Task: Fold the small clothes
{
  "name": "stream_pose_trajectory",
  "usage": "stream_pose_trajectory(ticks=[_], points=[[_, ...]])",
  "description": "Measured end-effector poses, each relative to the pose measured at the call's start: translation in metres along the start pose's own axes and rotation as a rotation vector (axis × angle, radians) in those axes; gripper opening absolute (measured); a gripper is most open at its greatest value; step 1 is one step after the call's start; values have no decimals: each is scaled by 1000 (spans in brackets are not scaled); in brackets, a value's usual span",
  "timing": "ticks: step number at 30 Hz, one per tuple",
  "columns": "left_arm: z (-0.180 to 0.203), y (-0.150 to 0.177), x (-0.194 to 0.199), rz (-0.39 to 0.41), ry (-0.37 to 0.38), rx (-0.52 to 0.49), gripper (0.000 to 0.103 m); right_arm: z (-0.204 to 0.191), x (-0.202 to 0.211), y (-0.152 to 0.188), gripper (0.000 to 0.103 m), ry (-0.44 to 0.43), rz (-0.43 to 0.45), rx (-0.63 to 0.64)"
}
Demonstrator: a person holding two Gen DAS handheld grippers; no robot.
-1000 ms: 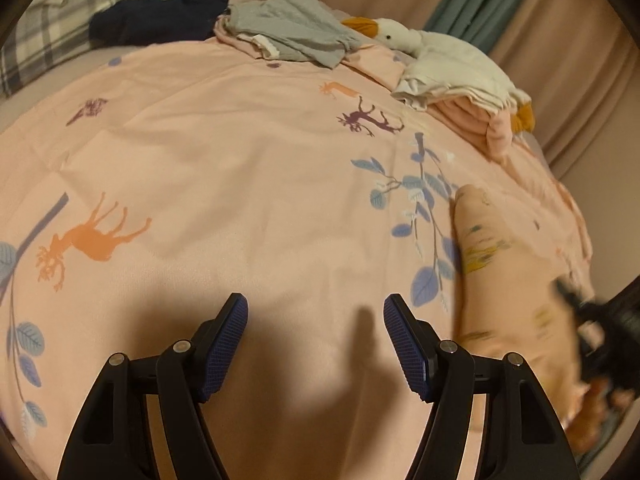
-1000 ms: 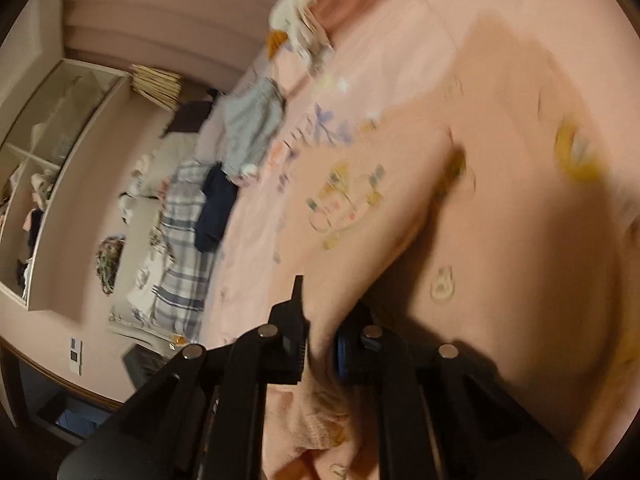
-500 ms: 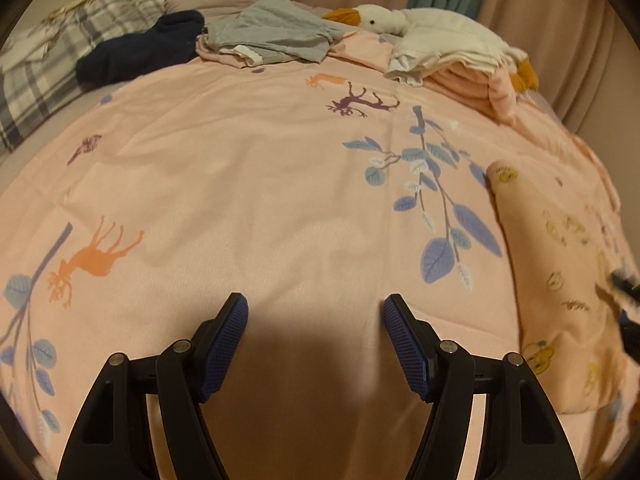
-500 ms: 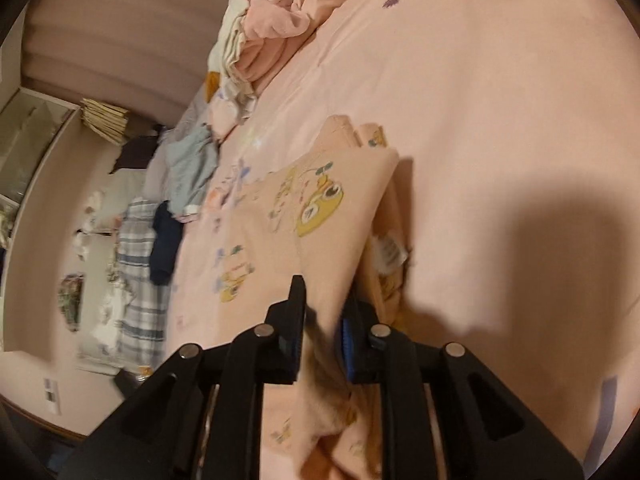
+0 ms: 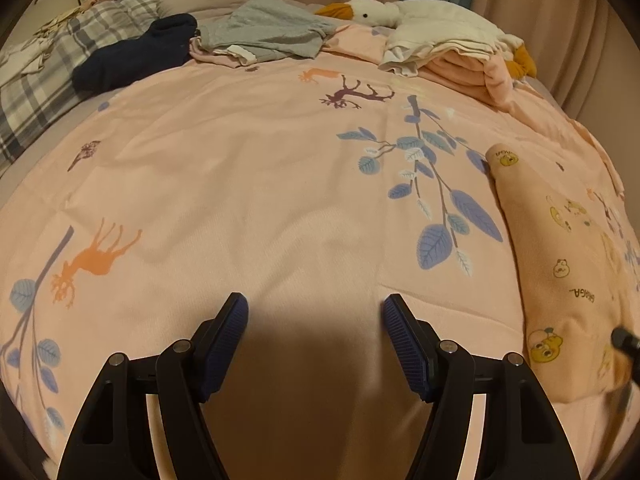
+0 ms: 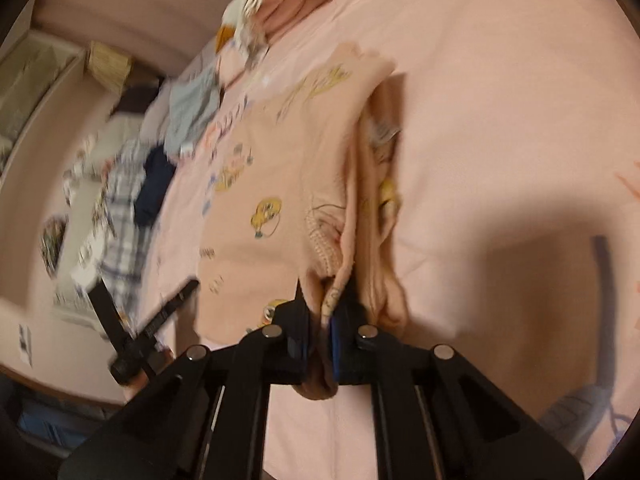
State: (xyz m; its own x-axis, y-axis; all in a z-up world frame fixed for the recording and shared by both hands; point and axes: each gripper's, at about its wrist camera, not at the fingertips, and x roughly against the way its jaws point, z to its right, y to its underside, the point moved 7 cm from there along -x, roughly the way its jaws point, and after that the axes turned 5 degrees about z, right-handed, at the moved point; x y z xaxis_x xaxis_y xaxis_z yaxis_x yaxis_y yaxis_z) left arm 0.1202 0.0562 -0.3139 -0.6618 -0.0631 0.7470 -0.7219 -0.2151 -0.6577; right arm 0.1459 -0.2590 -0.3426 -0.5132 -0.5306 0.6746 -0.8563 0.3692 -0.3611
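Note:
A small peach garment (image 5: 560, 264) with yellow cartoon prints lies folded on the pink bedspread (image 5: 248, 184), at the right in the left wrist view. My left gripper (image 5: 316, 340) is open and empty, low over bare bedspread to the garment's left. My right gripper (image 6: 320, 320) is shut on the near edge of the peach garment (image 6: 280, 184), pinching a fold of it where layers bunch together. The left gripper (image 6: 156, 324) shows as a blurred dark shape at the left of the right wrist view.
At the bed's far side lie a grey garment (image 5: 264, 32), a navy garment (image 5: 136, 56), a plaid blanket (image 5: 44, 80), and a white goose plush (image 5: 420, 20) on folded pink and white clothes (image 5: 460, 64). Curtains hang behind.
The right gripper has carried the garment's edge down and over, and the garment now lies flatter on the bed. The left gripper has tilted and shifted slightly, still open.

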Motion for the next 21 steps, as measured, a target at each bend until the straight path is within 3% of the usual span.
stream_pose_trajectory(ticks=[2, 5, 7, 9, 14, 15, 18, 21], points=[[0, 1, 0, -1, 3, -1, 69, 4, 7, -5, 10, 25, 16, 2], [0, 1, 0, 0, 2, 0, 69, 1, 3, -7, 20, 7, -35, -6], [0, 1, 0, 2, -7, -8, 69, 0, 0, -17, 41, -37, -52, -41], [1, 2, 1, 3, -18, -15, 69, -2, -6, -37, 44, -101, -23, -80], [3, 2, 0, 9, -24, -5, 73, -2, -28, -84, 44, -179, 46, -168], [4, 3, -1, 11, -25, -8, 75, -2, -37, -91, 40, -180, 43, -185], [7, 2, -3, 13, -37, -26, 77, -8, -53, -109, 10, -143, 63, -172], [8, 2, -4, 15, -41, -28, 79, -22, -48, -126, 10, -114, 123, -90]])
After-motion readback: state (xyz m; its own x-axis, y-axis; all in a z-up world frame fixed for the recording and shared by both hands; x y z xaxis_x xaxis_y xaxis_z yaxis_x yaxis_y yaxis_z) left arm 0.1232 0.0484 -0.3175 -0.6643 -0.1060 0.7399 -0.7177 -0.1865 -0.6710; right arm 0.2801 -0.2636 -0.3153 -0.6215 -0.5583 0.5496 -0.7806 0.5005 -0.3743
